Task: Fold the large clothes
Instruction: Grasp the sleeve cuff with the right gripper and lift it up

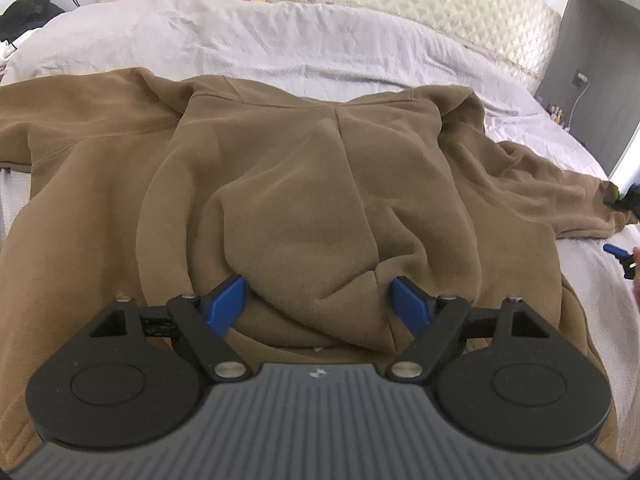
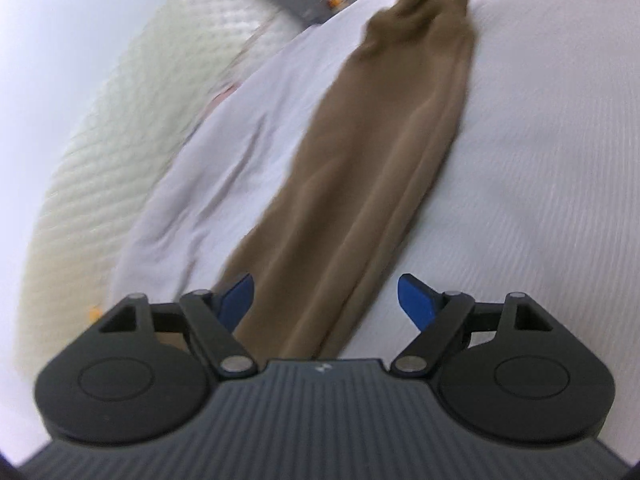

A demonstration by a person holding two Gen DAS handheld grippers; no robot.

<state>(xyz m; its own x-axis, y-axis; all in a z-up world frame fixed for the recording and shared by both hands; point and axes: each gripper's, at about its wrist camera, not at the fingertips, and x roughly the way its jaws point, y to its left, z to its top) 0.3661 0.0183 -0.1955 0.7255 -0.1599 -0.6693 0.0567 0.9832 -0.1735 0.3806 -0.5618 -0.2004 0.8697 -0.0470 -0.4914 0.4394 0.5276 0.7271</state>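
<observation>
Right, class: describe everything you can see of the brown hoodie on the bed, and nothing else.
The brown hoodie is one plain colour, of thick, soft fleece-like fabric. It lies spread over the pale grey bedcover, its hood bunched in folds on top of the body. One sleeve stretches out long and fairly flat across the cover, ending in a crumpled cuff. The open left gripper straddles the hood's near edge; whether its pads touch the cloth is unclear. The open right gripper sits over the sleeve without gripping it.
</observation>
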